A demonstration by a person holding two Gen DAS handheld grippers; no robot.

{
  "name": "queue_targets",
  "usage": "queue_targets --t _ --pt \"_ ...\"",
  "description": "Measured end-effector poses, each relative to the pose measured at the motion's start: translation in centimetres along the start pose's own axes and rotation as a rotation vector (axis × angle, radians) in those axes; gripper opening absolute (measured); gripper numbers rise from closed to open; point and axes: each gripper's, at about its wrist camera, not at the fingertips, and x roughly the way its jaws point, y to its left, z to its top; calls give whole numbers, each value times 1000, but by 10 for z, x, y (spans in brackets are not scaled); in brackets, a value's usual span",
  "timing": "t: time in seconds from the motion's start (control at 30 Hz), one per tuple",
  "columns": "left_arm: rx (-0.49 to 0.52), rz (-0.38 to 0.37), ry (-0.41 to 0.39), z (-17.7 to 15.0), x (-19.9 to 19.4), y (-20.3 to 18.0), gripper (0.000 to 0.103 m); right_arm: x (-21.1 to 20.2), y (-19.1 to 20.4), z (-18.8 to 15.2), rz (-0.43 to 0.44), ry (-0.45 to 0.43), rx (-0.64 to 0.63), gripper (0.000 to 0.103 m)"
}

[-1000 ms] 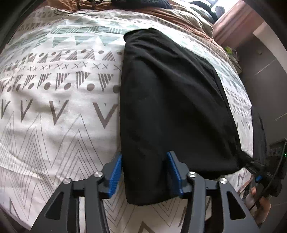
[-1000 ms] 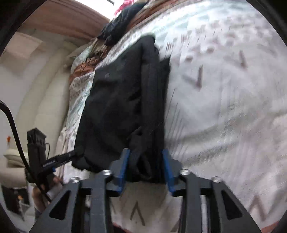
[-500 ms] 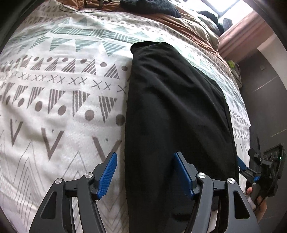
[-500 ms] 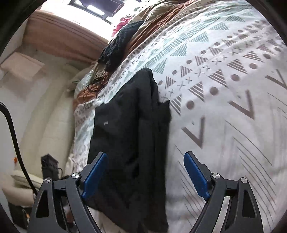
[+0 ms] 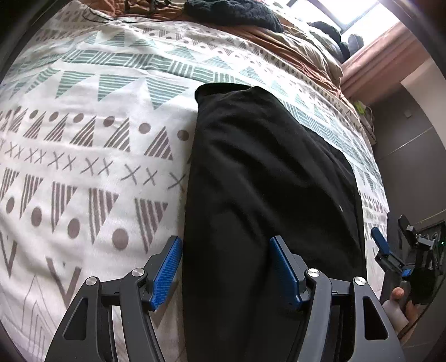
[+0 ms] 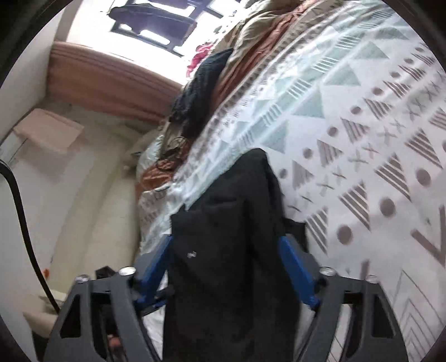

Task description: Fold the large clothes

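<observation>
A black garment, folded into a long strip, lies flat on the patterned bedspread. My left gripper hovers open over the strip's left half. Its left pad is at the fabric's left edge and its right pad is over the middle. In the right wrist view the same garment fills the gap between the blue pads of my right gripper. Its jaws are closing, and I see no firm pinch. From the left wrist view, the right gripper sits at the strip's right edge, held by a hand.
A dark knitted item and brown bedding lie at the head of the bed, with thin cables near them. The bed's edge drops to the floor on the right. A window is beyond.
Both grippers have let go of the garment's near end and slid forward along the strip. The right one opened wide and has narrowed again around the fabric.
</observation>
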Motion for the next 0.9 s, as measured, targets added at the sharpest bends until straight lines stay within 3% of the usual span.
queue_targets --t 0.3,0.33,0.43,0.47,0.7,0.9 --pt "-3 13 3 16 11 -8 67 45 1 3 -53 128 -29 60" --pt "-2 16 4 18 12 -9 67 51 -1 3 -61 147 -20 52" --pt "0 26 7 24 14 -11 67 56 -13 3 -107 150 24 10" --pt "1 30 7 26 14 -10 67 54 -16 2 -94 145 41 5" --pt "-31 55 -43 48 11 -15 66 18 -16 -4 -101 65 50 2" --pt "3 124 -42 67 28 -27 66 11 -32 -8 -122 81 88 2"
